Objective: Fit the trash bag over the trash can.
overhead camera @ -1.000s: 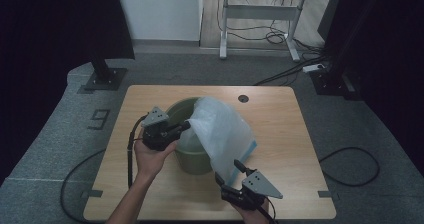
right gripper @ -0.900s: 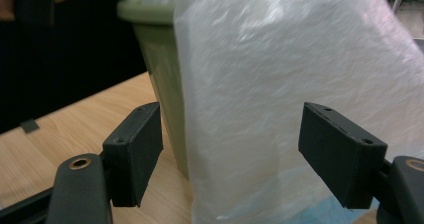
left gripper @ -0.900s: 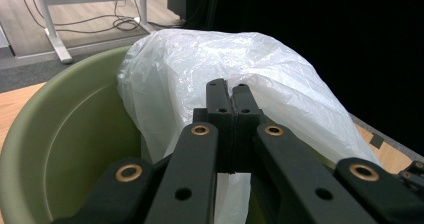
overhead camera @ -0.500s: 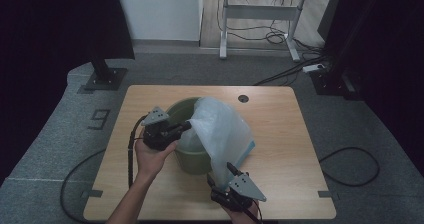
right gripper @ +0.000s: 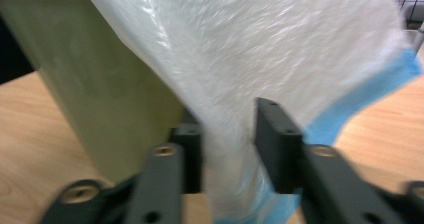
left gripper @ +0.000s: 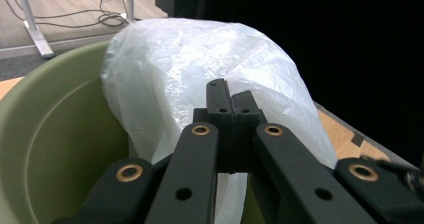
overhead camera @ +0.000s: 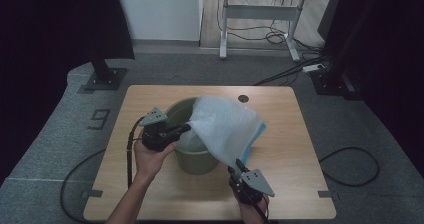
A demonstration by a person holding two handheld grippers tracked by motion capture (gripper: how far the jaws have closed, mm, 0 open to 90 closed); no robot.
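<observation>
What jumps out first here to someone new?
The big white plastic bag draped over the right half of the green bin at the table's middle. The left gripper is shut on the bag's edge at the bin's rim; the right gripper, near the front edge, straddles the bag's lower corner with jaws apart.

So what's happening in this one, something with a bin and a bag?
A person is fitting a white plastic bag over a green bin on the wooden table. The left gripper is shut on the bag at the bin's rim. The right gripper has the bag's lower edge between its jaws, which stand apart. The bag drapes over the bin's right side.
</observation>
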